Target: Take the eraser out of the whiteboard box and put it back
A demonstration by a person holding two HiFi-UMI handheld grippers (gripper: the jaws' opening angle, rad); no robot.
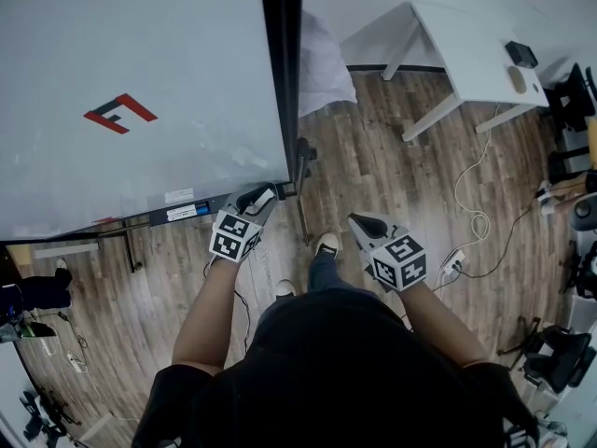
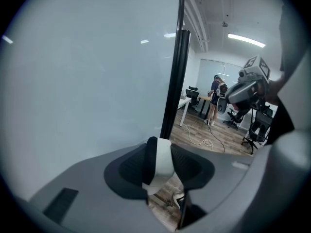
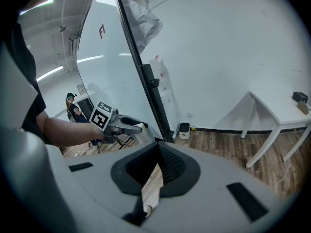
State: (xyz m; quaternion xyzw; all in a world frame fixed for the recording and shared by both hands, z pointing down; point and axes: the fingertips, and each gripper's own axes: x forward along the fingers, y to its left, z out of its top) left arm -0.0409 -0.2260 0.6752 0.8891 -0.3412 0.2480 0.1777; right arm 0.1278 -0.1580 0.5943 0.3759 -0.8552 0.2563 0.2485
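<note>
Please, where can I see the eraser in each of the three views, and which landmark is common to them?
Head view: the eraser is near the centre, in the left gripper, under the whiteboard's lower right corner.
Left gripper view: bottom centre, between the jaws.
Right gripper view: left of centre, at that gripper's tip.
Shared landmark: the whiteboard's black side post.

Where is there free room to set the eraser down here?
The white table is bare apart from two small items at one end; the wood floor between whiteboard and table is clear. Cables and chairs crowd the right edge.
</note>
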